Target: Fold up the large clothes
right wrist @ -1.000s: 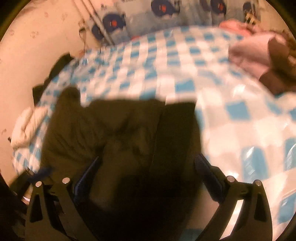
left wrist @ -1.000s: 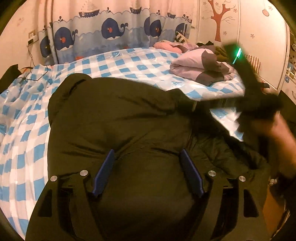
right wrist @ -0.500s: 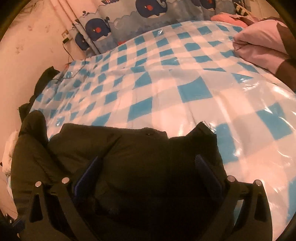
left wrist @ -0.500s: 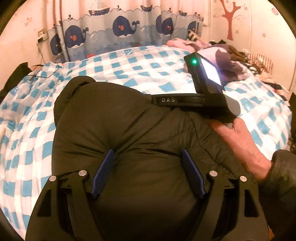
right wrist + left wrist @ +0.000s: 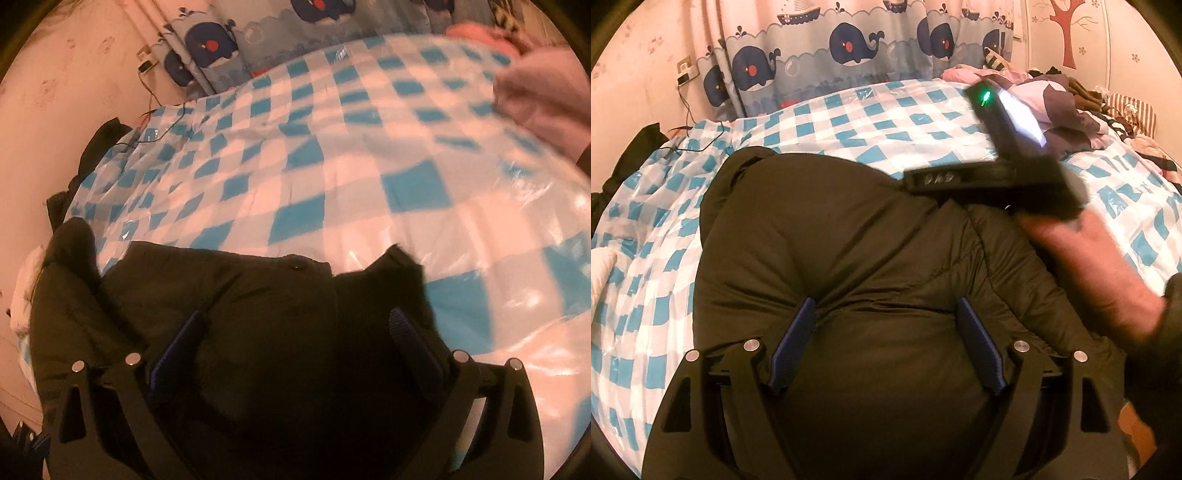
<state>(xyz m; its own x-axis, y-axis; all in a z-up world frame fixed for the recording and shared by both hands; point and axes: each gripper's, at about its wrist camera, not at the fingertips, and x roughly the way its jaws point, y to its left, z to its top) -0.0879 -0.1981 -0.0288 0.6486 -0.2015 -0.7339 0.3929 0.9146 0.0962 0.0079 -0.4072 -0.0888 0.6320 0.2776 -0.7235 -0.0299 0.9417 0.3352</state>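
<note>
A dark olive padded jacket (image 5: pixel 831 236) lies spread on a blue-and-white checked bed cover (image 5: pixel 849 118). My left gripper (image 5: pixel 886 306) rests on its puffy middle. Its jaws are opening, and fabric bulges up between the blue pads (image 5: pixel 794 339) without being pinched. In the right wrist view the jacket (image 5: pixel 258 295) fills the lower frame, with a button and a folded edge at its far side. My right gripper (image 5: pixel 297 315) stands open over that edge, with the fabric lying loose between its fingers. The person's hand (image 5: pixel 1086 266) holds the right tool on the jacket's right side.
A pile of pink and purple clothes (image 5: pixel 1049 99) lies at the bed's far right. A whale-print curtain (image 5: pixel 849 48) hangs behind the bed. A wall socket with a cable (image 5: pixel 687 74) is at the far left, and a white cloth (image 5: pixel 602 266) lies by the left edge.
The right hand and its tool swung in from the right and came down onto the jacket's right side, where the jacket's flap now lies flat. The left gripper tilted up slightly and stayed in place.
</note>
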